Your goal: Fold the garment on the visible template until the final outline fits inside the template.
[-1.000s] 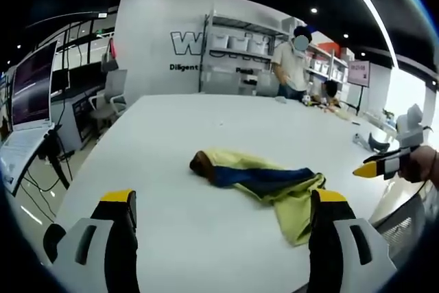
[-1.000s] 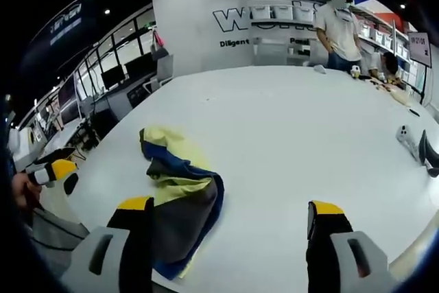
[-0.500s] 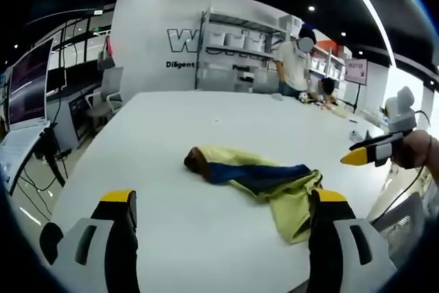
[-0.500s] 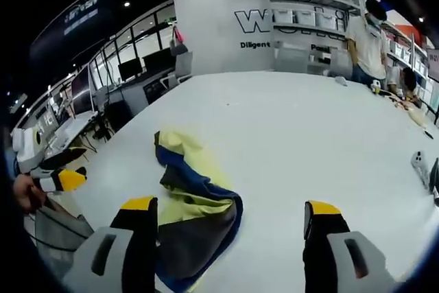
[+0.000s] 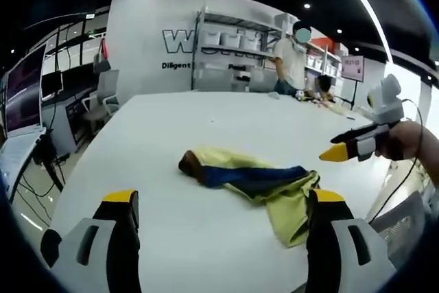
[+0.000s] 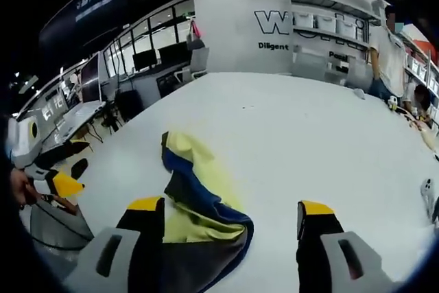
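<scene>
Both the left hand-held gripper (image 5: 218, 204) and right hand-held gripper (image 6: 230, 214) gape wide, empty, above the crumpled garment (image 5: 254, 180).

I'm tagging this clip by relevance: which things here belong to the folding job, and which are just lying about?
Job:
- crumpled yellow and blue garment
- white table it lies on
- left gripper, open
- right gripper, open

Lying about:
- small items at the table's far end
- office chair
- shelving unit
- monitors
</scene>
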